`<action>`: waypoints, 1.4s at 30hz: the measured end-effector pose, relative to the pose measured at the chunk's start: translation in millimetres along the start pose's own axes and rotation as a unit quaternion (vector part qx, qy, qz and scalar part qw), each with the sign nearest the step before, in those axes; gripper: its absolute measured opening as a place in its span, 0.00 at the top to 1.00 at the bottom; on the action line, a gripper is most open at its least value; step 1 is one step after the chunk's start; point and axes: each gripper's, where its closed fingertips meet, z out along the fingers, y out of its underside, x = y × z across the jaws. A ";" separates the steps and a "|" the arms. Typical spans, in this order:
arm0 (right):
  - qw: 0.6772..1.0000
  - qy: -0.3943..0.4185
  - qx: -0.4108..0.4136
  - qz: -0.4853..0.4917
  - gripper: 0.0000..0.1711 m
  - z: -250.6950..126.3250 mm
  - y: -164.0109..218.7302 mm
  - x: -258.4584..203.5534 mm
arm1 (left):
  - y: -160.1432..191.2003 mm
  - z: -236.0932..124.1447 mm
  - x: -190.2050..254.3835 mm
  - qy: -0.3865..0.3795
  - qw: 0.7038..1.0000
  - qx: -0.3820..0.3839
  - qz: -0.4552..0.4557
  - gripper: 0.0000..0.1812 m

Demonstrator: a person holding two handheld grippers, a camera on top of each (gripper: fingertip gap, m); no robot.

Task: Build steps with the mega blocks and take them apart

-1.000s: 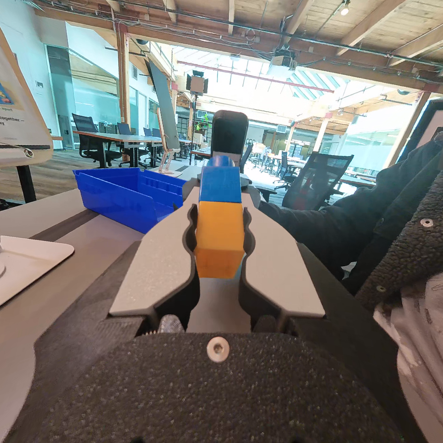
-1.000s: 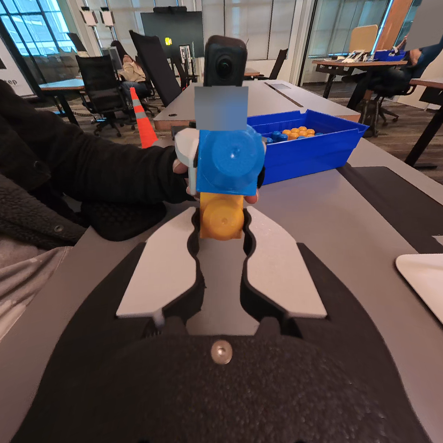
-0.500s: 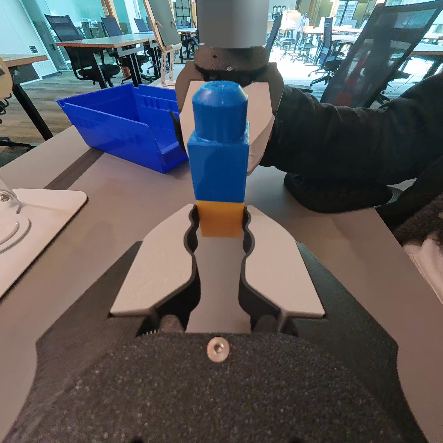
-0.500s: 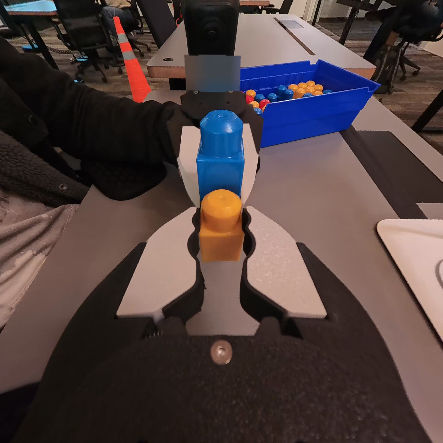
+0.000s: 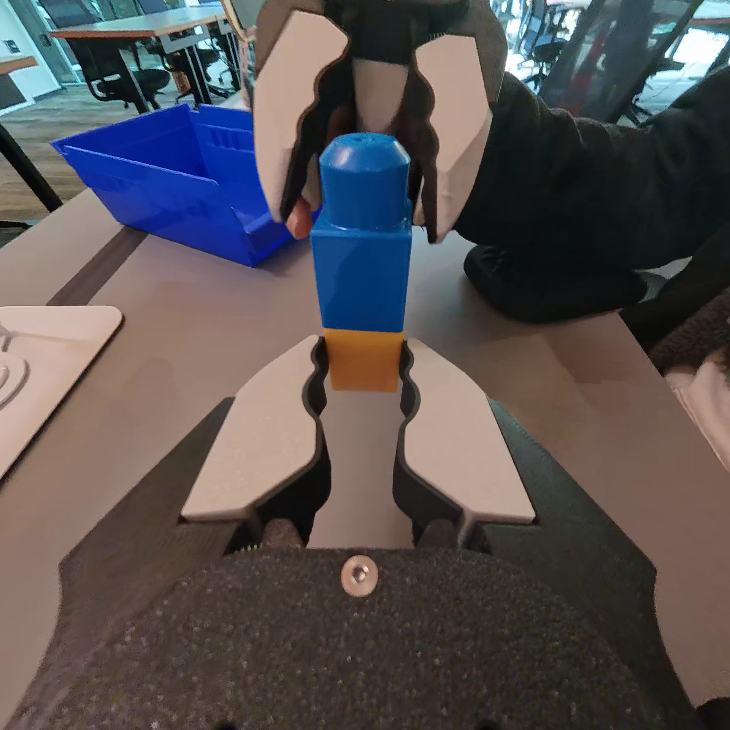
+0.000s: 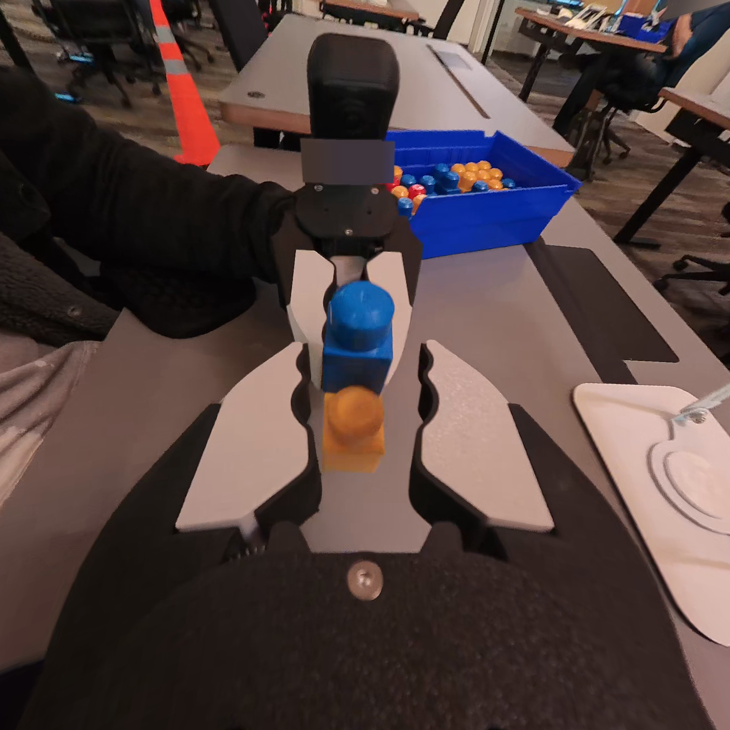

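Note:
A blue block (image 5: 361,276) is stacked on an orange block (image 5: 362,363), upright and low over the grey table (image 5: 197,355). My left gripper (image 5: 362,347) is shut on the orange block under the blue one. In the right wrist view a second orange part (image 6: 351,434) with its own stud stands one step lower in front of the blue block (image 6: 357,355). My right gripper (image 6: 361,345) is open, with its jaws spread on both sides of the stack. It also shows in the left wrist view (image 5: 359,221), open around the blue stud.
A blue bin (image 6: 486,221) holding several loose blocks (image 6: 454,177) stands at the back; it also shows in the left wrist view (image 5: 158,189). A white base plate (image 6: 651,474) lies to one side. A person's dark sleeve (image 5: 572,197) rests on the table. An orange cone (image 6: 185,91) stands beyond. The gap from one gripper's tips to the other's is roughly 5 centimeters.
The stack came down from the air and was turned upright near the table. My right gripper, shut on the orange block half a second ago, has opened. The left still grips.

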 end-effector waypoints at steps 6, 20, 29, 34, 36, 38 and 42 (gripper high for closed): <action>0.999 -0.049 0.000 0.002 0.79 5.5 4.1 -13.6 | 2.2 1.0 10.4 0.033 0.999 -0.006 -0.006 0.80; 0.999 -0.040 -0.002 -0.002 0.79 5.9 7.3 -9.6 | 4.1 2.3 5.8 0.012 1.000 -0.026 0.002 0.80; 0.999 -0.042 -0.004 -0.010 0.79 7.4 11.4 -10.1 | 7.4 2.5 5.7 0.013 0.999 -0.034 0.004 0.80; 0.999 -0.045 -0.007 -0.016 0.79 8.3 12.8 -12.1 | 9.3 3.0 7.1 0.016 0.999 -0.041 0.007 0.80; 0.999 -0.047 -0.008 -0.017 0.79 8.7 13.2 -13.0 | 9.8 3.1 8.2 0.020 0.999 -0.042 0.006 0.80; 0.998 -0.050 -0.010 -0.021 0.79 9.2 14.2 -14.3 | 11.1 3.1 9.5 0.024 0.999 -0.046 0.007 0.80; 0.999 -0.041 -0.015 -0.015 0.79 9.3 14.0 -11.2 | 10.8 2.9 6.9 0.017 0.999 -0.045 0.006 0.80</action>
